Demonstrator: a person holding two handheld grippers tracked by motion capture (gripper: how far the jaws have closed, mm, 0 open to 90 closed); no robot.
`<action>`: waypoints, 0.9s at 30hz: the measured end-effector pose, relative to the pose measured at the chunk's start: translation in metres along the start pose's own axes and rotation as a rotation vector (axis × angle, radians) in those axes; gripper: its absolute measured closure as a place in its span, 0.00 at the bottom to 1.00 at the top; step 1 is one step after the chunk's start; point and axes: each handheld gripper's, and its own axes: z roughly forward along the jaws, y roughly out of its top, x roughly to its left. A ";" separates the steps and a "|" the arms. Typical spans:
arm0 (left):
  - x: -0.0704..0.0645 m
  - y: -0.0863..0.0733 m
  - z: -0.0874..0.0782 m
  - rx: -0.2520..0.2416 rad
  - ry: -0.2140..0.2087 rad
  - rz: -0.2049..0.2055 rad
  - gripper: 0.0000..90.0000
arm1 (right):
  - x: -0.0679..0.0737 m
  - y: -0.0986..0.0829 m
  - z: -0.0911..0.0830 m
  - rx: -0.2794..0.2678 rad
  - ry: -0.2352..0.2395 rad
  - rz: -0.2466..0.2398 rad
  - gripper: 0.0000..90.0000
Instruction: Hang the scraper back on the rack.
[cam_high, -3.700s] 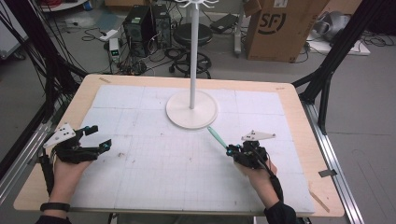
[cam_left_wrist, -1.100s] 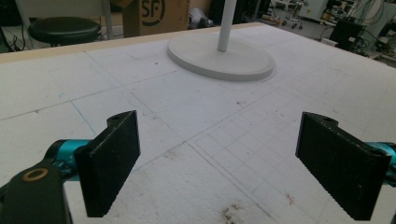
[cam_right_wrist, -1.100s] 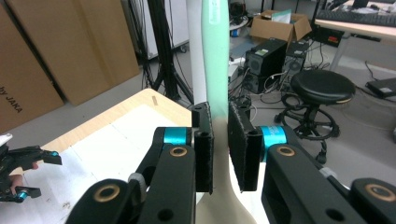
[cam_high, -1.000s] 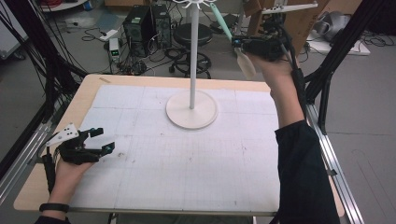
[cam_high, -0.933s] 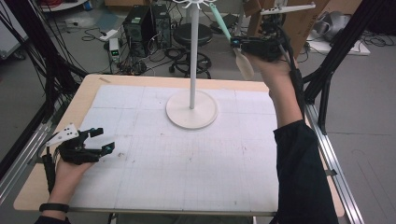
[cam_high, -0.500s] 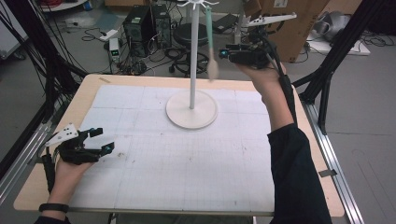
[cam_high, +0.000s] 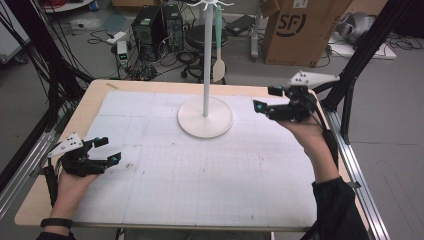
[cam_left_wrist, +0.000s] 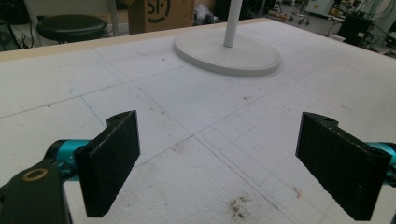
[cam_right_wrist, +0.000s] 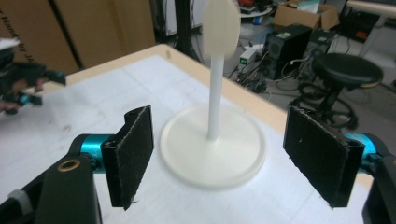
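Observation:
A white stand (cam_high: 206, 60) rises from its round base (cam_high: 205, 120) at the back middle of the table. A spatula (cam_high: 218, 65) with a green handle and a cream head hangs from a hook at the stand's top, beside the pole. My right gripper (cam_high: 264, 99) hovers open right of the base, nothing between its jaws. In the right gripper view the open gripper (cam_right_wrist: 217, 158) faces the base (cam_right_wrist: 212, 154) and the blurred spatula head (cam_right_wrist: 222, 28). My left gripper (cam_high: 110, 150) rests open at the table's left; its view shows the open gripper (cam_left_wrist: 217, 163) above the mat.
A white gridded mat (cam_high: 200, 190) covers the wooden table. Behind the table stand a cardboard box (cam_high: 305, 30), a computer tower (cam_high: 150, 25) and a black stool (cam_high: 200, 35) among cables. Black frame posts (cam_high: 365, 45) rise at the table's corners.
My right gripper lifted the spatula from the table up to the stand's top, let go of it there, and came down to the right, open. The left gripper stayed put.

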 end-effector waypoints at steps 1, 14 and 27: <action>0.000 0.000 0.000 0.000 0.003 0.003 0.16 | -0.001 -0.011 -0.004 -0.014 -0.003 0.005 0.24; 0.007 -0.003 -0.004 -0.008 0.053 -0.021 0.16 | -0.008 -0.134 -0.039 -0.049 -0.017 0.152 0.18; 0.009 -0.005 -0.003 0.022 0.089 -0.009 0.16 | -0.014 -0.193 -0.037 0.020 -0.181 0.137 0.18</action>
